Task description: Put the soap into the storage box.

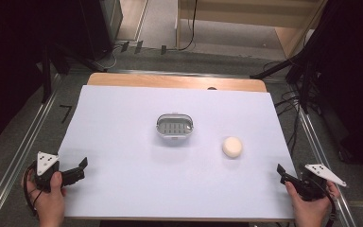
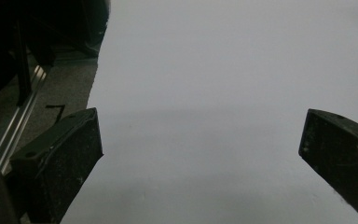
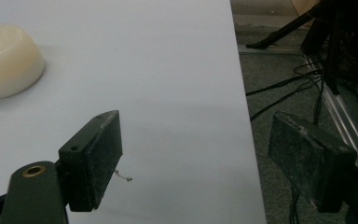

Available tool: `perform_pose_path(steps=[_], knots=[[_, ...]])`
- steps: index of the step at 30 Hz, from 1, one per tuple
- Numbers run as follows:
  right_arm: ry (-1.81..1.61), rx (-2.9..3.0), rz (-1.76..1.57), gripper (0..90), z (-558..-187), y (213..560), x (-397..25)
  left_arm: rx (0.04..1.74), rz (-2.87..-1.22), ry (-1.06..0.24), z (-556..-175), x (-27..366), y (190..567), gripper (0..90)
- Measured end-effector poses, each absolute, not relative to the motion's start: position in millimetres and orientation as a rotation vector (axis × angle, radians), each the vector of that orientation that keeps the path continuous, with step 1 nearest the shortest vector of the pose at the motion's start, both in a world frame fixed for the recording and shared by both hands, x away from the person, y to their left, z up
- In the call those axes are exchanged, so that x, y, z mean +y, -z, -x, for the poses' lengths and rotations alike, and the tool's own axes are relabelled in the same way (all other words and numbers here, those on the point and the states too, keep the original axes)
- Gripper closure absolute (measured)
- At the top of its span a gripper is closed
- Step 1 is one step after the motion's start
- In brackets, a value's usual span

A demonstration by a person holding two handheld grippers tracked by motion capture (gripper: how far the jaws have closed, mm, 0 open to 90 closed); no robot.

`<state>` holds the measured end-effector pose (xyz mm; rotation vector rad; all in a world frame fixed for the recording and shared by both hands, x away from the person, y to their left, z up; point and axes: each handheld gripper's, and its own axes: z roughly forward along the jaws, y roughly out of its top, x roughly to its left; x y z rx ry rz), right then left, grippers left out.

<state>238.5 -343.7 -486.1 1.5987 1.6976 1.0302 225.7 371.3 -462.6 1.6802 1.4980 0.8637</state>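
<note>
A small white soap dish (image 1: 174,126) with a slotted grey insert sits near the middle of the pale table (image 1: 123,142). To its right lies a cream oval soap bar (image 1: 232,146), also at the far left of the right gripper view (image 3: 7,60). My left gripper (image 1: 81,165) rests at the table's front left edge, held by a hand, its jaws wide apart over bare table (image 2: 200,140). My right gripper (image 1: 280,171) is at the front right edge, open (image 3: 196,154), with the soap well ahead of it and nothing between the jaws.
A wooden strip (image 1: 175,81) borders the table's far edge. Metal rails (image 1: 19,151) run along both sides on grey floor. Black cables (image 3: 284,88) and dark stand legs (image 1: 307,66) lie off the right side.
</note>
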Motion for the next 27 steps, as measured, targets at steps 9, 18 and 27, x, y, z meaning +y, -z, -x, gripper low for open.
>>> perform_pose_path(steps=[9, 18, 27], knots=[[-1.102, 1.762, -1.579, 17.9, -243, 481, -322, 1.495, -1.684, -0.871, -226, 370, 463, 0.0], [-1.150, 1.808, -1.561, 17.1, -252, 478, -298, 1.493, -1.702, -0.882, -227, 368, 463, 0.0], [-1.173, 1.887, -1.540, 16.3, -264, 472, -274, 1.479, -1.716, -0.904, -226, 366, 463, 0.0]])
